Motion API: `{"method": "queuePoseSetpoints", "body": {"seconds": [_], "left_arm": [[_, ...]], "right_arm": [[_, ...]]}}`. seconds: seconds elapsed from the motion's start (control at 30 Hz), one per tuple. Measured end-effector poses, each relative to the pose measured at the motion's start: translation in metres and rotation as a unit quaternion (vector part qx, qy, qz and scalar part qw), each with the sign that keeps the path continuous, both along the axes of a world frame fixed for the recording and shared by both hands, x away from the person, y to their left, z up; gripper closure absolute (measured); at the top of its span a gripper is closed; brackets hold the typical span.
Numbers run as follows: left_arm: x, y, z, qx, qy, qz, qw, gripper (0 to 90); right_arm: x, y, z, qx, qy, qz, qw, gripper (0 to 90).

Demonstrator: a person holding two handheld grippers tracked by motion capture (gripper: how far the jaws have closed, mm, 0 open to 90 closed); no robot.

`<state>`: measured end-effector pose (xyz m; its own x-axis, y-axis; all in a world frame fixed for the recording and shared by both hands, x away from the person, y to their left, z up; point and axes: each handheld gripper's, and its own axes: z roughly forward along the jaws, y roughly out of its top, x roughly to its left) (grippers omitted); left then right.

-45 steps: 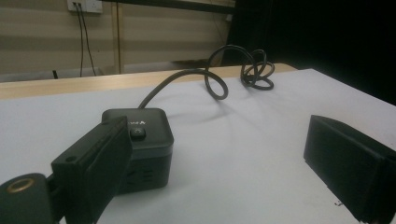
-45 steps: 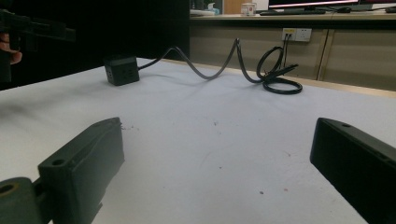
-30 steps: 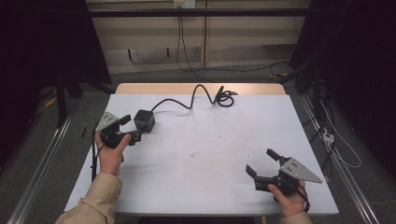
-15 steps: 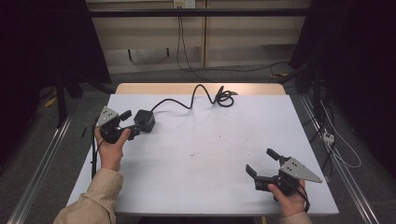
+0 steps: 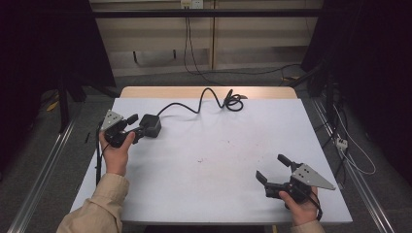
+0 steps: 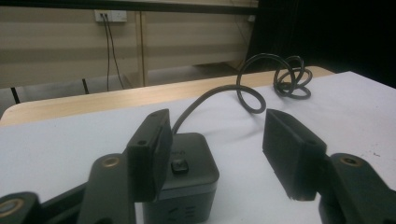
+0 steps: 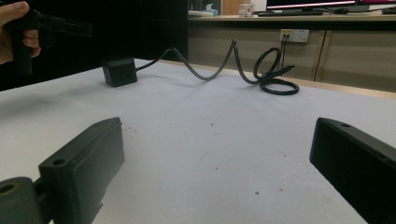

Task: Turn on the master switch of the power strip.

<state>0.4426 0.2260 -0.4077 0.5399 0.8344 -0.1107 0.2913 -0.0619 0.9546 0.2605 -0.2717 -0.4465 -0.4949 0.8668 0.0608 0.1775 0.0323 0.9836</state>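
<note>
Presently, one black power cube (image 5: 151, 125) with one cable (image 5: 204, 99); left gripper (image 5: 138, 127) closing, not yet pinching it; right gripper (image 5: 272, 167) spread.

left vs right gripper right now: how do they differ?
The left gripper sits at the black power cube, its jaws just closing with the cube between them; the right gripper faces bare table, jaws wide. The left is at the far left, the right near the front right corner. Both are hand-held and black.
</note>
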Motion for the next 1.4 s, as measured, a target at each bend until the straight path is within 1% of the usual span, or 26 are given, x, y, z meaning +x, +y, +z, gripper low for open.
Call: {"method": "queuePoseSetpoints", "body": {"seconds": [0.23, 0.33, 0.5, 0.63, 0.77, 0.83, 1.0, 1.03, 1.13, 1.23, 1.27, 1.3, 1.37, 1.4], "left_arm": [[0.003, 0.001, -0.003, -0.001, 0.004, 0.002, 1.0000, 49.1], [0.004, 0.001, -0.004, -0.004, 0.006, 0.000, 1.0000, 50.7], [0.007, 0.002, -0.006, -0.012, 0.015, -0.002, 0.9998, 54.8], [0.010, 0.003, -0.003, -0.004, 0.018, -0.005, 0.9998, 56.2], [0.012, 0.000, 0.002, 0.002, 0.018, -0.013, 0.9998, 60.3], [0.013, -0.001, 0.003, 0.000, 0.019, -0.017, 0.9997, 61.1], [0.015, -0.002, 0.003, 0.002, 0.023, -0.014, 0.9996, 64.4], [0.015, -0.002, 0.002, 0.002, 0.026, -0.013, 0.9996, 65.0], [0.017, -0.001, -0.001, 0.004, 0.032, -0.012, 0.9994, 67.0], [0.019, 0.001, -0.002, -0.002, 0.034, -0.007, 0.9994, 67.5], [0.019, 0.001, -0.002, -0.001, 0.033, -0.007, 0.9994, 67.9], [0.020, 0.002, -0.002, -0.003, 0.035, -0.006, 0.9994, 67.9], [0.021, 0.002, -0.003, 0.002, 0.037, -0.005, 0.9993, 68.2], [0.021, 0.002, -0.003, 0.001, 0.038, -0.004, 0.9993, 68.2]], "right_arm": [[0.001, 0.000, 0.000, -0.002, 0.000, 0.001, 1.0000, 2.6], [0.001, 0.000, -0.001, 0.001, 0.003, 0.001, 1.0000, 2.6], [0.001, 0.000, -0.001, -0.001, 0.002, 0.001, 1.0000, 2.6], [0.001, 0.000, -0.001, 0.001, 0.003, 0.001, 1.0000, 2.6], [0.001, -0.001, -0.001, 0.005, 0.005, 0.001, 1.0000, 2.6], [0.001, -0.001, -0.001, 0.004, 0.005, 0.000, 1.0000, 2.6], [0.001, -0.001, -0.001, 0.003, 0.005, 0.002, 1.0000, 2.6], [0.001, -0.002, -0.001, -0.002, 0.003, 0.003, 1.0000, 2.6], [0.001, -0.002, -0.002, 0.003, 0.006, 0.002, 1.0000, 2.6], [0.002, -0.002, -0.002, 0.000, 0.005, 0.003, 1.0000, 2.6], [0.001, -0.001, -0.001, 0.004, 0.006, 0.001, 1.0000, 2.5], [0.001, -0.001, -0.001, 0.004, 0.006, 0.001, 1.0000, 2.6], [0.001, -0.002, -0.001, 0.002, 0.005, 0.002, 1.0000, 2.6], [0.001, -0.002, -0.001, 0.002, 0.005, 0.002, 1.0000, 2.6]]}}
